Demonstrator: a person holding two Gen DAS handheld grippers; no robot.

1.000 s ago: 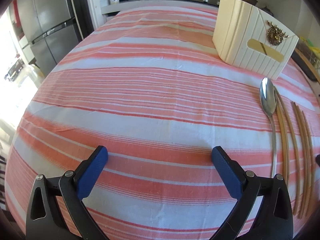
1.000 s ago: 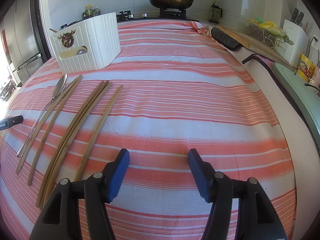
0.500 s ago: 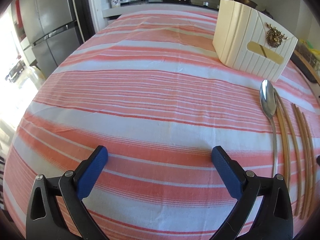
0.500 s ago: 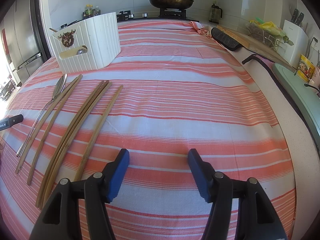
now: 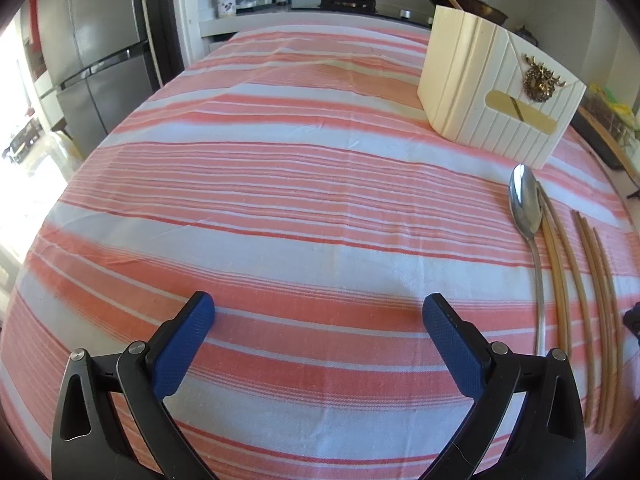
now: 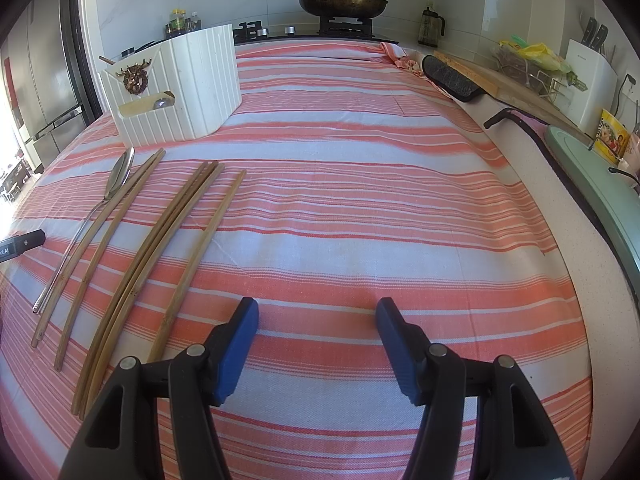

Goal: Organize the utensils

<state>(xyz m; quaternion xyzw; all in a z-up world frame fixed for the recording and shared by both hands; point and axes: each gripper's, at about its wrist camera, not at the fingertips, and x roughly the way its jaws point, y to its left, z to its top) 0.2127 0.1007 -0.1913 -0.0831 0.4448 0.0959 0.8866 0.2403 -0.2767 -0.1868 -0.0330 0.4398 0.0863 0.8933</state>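
Nothing has changed over the last second: left gripper (image 5: 318, 312) and right gripper (image 6: 317, 316) still hover spread and empty. Spoon (image 6: 116, 176) and 5 chopsticks (image 6: 160, 248) lie untouched before the white holder (image 6: 176, 92); sorting not begun.

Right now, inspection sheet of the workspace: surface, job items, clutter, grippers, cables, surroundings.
Surface: striped cloth over the counter, flat.
Job's things: spoon and five bamboo chopsticks lying side by side in front of the white holder; a spoon already in its front pocket.
Clutter: nothing seen on the cloth.
Grippers: left gripper and right gripper open, empty.
Cables: black cord at the right edge.
Surroundings: pan on the stove, fridge.
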